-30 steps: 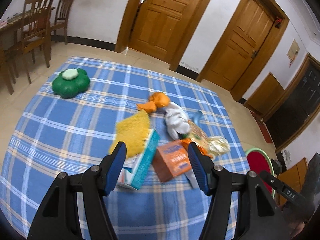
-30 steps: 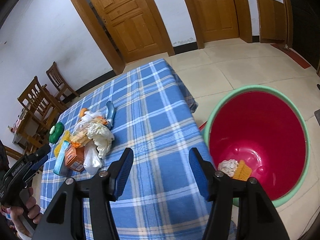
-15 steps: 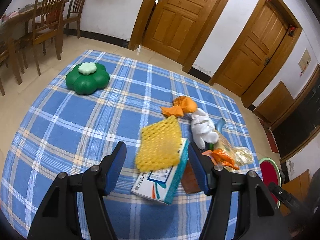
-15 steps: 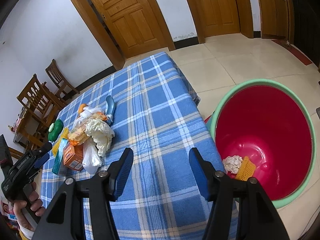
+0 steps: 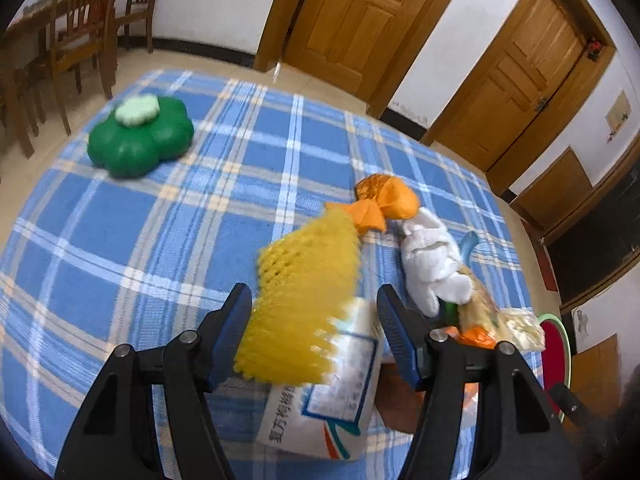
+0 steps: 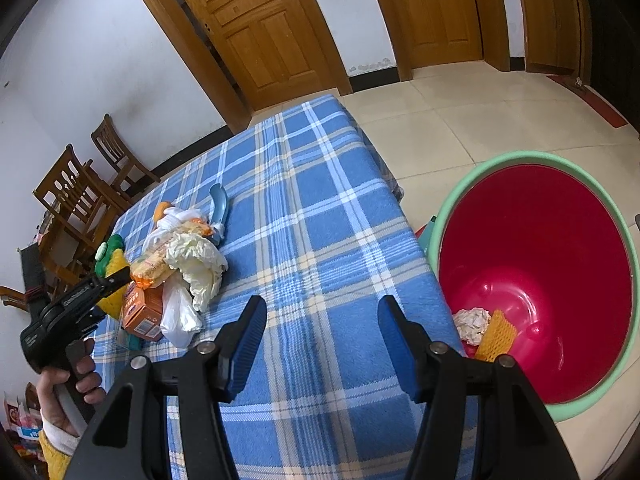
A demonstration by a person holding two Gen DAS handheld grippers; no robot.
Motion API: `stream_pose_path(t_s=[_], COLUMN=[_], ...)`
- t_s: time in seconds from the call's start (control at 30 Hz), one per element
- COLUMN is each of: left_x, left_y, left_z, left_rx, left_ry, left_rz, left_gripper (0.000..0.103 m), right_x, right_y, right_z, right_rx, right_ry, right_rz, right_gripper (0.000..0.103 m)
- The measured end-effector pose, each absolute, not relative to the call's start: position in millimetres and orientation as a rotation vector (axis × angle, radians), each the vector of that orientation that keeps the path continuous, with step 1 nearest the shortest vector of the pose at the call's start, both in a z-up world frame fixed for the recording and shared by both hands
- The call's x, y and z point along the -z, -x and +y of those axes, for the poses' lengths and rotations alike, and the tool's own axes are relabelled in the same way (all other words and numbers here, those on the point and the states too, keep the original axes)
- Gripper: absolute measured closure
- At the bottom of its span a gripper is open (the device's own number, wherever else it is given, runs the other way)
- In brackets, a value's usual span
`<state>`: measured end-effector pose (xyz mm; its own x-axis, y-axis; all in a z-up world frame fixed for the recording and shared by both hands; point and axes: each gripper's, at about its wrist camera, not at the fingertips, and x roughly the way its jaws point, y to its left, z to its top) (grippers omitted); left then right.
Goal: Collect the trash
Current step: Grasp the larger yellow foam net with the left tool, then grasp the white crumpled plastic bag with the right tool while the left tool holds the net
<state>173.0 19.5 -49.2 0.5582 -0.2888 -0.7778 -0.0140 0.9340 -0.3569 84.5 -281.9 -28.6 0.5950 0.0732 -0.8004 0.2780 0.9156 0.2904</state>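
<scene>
Yellow foam net sits between the left tongs' parted jaws.

The white medicine box lies partly under the yellow foam net; its print is motion-blurred. The orange carton hides behind the left gripper. The basin runs off the frame's right edge.

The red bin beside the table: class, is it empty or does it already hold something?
Not empty. The red bin holds a crumpled white paper and a piece of yellow foam netting at its bottom.
</scene>
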Motion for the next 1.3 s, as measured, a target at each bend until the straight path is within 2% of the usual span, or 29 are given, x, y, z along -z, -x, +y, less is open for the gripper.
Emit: stream_pose_path(t_s=[0.17,0.23,0.3,0.47,1.1,1.17,1.3], left_x=[55,55,56,53,17,16,19], left_y=[-177,-177,-177,-173,-122,-117,-113], left_z=[24,27,32,37,55,55,57], left_rx=[0.155,0.151,0.168,0.187,0.200,0.204,0.210], left_ry=[0.355,0.362,0.392,0.414,0.446,0.446,0.452], left_rz=[0.958,0.952,0.946,0.925,0.816,0.813,0.823], left_gripper=[0.041,0.048,0.062,0.085,0.087,0.087,0.087], right_x=[30,30,30,29,49,54,61], right_y=[-91,-95,-99,-111,-168,-171,-173], right_z=[-279,-275,-272,-257,-199,-197,-197], right_rx=[0.114,0.105,0.094,0.051,-0.094,-0.091,-0.107], right_ry=[-0.400,-0.392,-0.385,-0.351,-0.264,-0.269,-0.278], right_rz=[0.941,0.942,0.942,0.947,0.972,0.986,1.010], right_gripper=[0.042,0.042,0.042,0.042,0.043,0.054,0.068])
